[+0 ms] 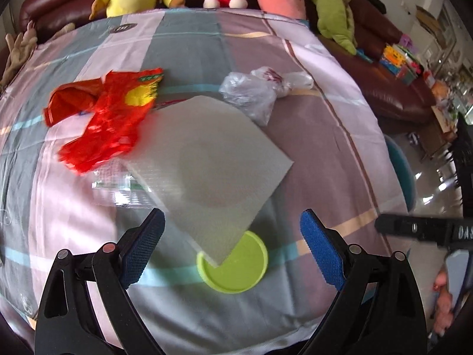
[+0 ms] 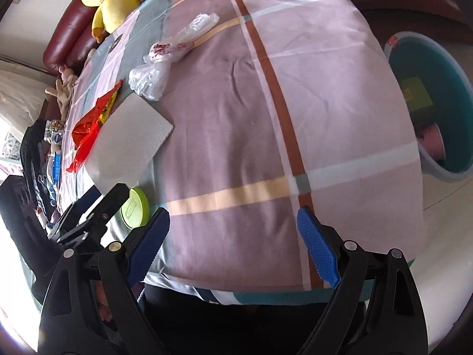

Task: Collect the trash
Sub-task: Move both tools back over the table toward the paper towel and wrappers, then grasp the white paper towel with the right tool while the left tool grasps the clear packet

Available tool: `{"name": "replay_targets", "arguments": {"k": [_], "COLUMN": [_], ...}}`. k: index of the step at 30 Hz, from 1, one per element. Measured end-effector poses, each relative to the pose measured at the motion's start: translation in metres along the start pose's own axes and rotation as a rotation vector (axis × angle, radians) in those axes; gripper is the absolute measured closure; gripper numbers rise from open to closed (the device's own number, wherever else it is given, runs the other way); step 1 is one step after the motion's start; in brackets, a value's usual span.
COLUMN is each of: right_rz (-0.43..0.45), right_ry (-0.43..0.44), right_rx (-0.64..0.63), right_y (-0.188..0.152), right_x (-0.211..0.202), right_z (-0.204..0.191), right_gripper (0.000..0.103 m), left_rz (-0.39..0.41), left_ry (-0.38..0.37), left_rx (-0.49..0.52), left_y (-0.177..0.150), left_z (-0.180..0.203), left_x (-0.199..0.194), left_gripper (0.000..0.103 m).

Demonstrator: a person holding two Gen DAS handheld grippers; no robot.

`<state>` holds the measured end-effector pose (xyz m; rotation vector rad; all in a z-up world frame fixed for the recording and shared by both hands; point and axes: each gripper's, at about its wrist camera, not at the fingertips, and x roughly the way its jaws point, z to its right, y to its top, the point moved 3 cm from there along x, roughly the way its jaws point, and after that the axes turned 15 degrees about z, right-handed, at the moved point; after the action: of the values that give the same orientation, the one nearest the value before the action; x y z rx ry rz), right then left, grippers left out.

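Hovering above the table (image 1: 325,136) with jaws spread wide and gripping nothing: left gripper (image 1: 232,251). Just ahead, a grey foam sheet (image 1: 212,159), its corner overlapping a lime green lid (image 1: 242,275). At the sheet's far left edge, a red wrapper (image 1: 109,112) with print too blurred to read; at its far right, a clear plastic bag (image 1: 257,91).

Hanging over the table's near edge, jaws likewise spread and holding nothing: right gripper (image 2: 233,244). Off to the right on the floor, a teal bin (image 2: 461,94) with discarded items inside.
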<state>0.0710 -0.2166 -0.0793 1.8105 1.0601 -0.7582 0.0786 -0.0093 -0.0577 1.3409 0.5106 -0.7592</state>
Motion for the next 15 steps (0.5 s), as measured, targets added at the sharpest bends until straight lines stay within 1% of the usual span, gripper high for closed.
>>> {"name": "replay_targets", "arguments": {"k": [4,6,8,11,13,15], "right_rz": [0.001,-0.008,-0.024,-0.056,-0.073,-0.083], "right_ry": [0.020,0.039,0.056,0.082,0.089,0.094], "right_rx": [-0.060,-0.114,-0.157,-0.223,-0.273,-0.308], "right_y": [0.015,0.021,0.023,0.023,0.023,0.022], "right_x": [0.007,0.018,0.029,0.051,0.066,0.076], "right_z": [-0.024,-0.046,-0.068,-0.100,-0.120,-0.132], "right_gripper": [0.019,0.019,0.019,0.019,0.019,0.019], "left_rz": [0.015,0.025,0.043,0.040,0.030,0.025], "left_ry": [-0.008,0.000,0.038,0.093,0.110,0.109], "left_rx": [-0.030,-0.033,-0.041,-0.098,-0.157,-0.182], "left_y": [-0.002,-0.002,-0.001,-0.001,0.000,0.001], "left_z": [-0.024,-0.037,-0.055,-0.089,-0.110,-0.121], "left_x": [-0.021,-0.029,-0.034,-0.032,-0.028,-0.024], "left_gripper": [0.010,0.010,0.010,0.010,0.010,0.010]}}
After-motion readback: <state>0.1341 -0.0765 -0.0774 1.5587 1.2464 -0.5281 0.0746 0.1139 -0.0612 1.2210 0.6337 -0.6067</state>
